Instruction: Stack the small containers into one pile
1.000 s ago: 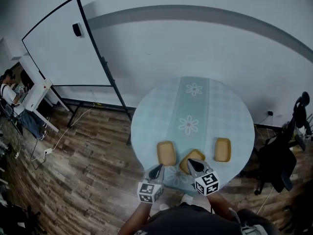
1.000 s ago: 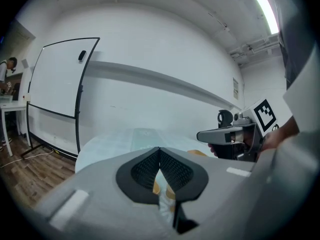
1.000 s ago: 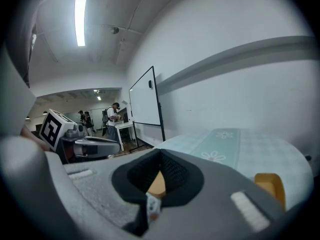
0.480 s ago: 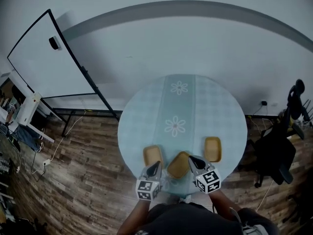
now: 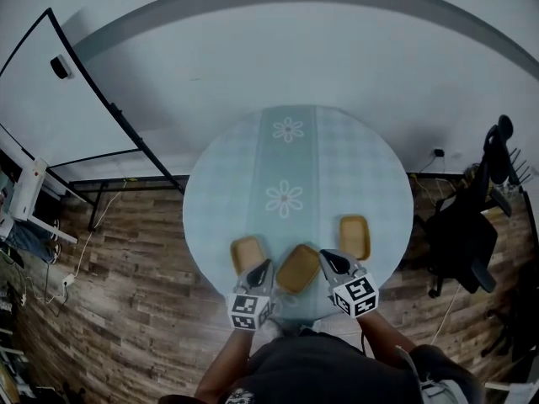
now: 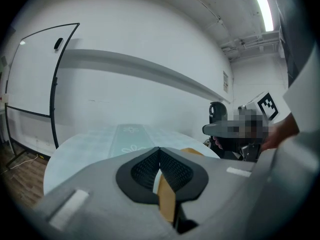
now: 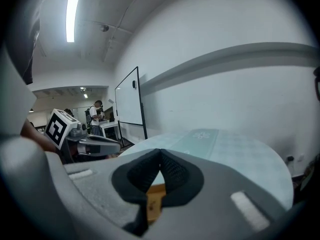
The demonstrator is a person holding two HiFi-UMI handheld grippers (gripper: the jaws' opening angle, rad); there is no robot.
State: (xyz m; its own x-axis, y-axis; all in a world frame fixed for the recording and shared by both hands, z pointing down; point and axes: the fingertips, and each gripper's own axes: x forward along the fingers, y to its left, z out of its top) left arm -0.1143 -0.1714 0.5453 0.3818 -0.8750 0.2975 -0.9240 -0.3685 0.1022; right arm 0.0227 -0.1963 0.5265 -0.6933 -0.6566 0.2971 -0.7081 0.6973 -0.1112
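Note:
Three small tan containers lie near the front of the round table (image 5: 253, 167): a left one (image 5: 247, 252), a middle one (image 5: 298, 268) and a right one (image 5: 354, 236). My left gripper (image 5: 264, 267) hovers between the left and middle containers, jaws shut and empty. My right gripper (image 5: 327, 259) is just right of the middle container, also shut and empty. In the left gripper view the left gripper (image 6: 160, 151) shows a tan container (image 6: 167, 196) below its closed tips. In the right gripper view the right gripper (image 7: 160, 153) also has a tan container (image 7: 155, 198) under it.
A whiteboard on a black stand (image 5: 50, 82) is at the left, and a black chair (image 5: 467, 234) stands right of the table. Wood floor (image 5: 126, 268) surrounds the table. A person (image 7: 96, 115) stands far off in the right gripper view.
Both grippers have moved forward and to the right over the table's near edge, from short of the containers to beside the middle one. The head view has shifted. Jaws stay shut.

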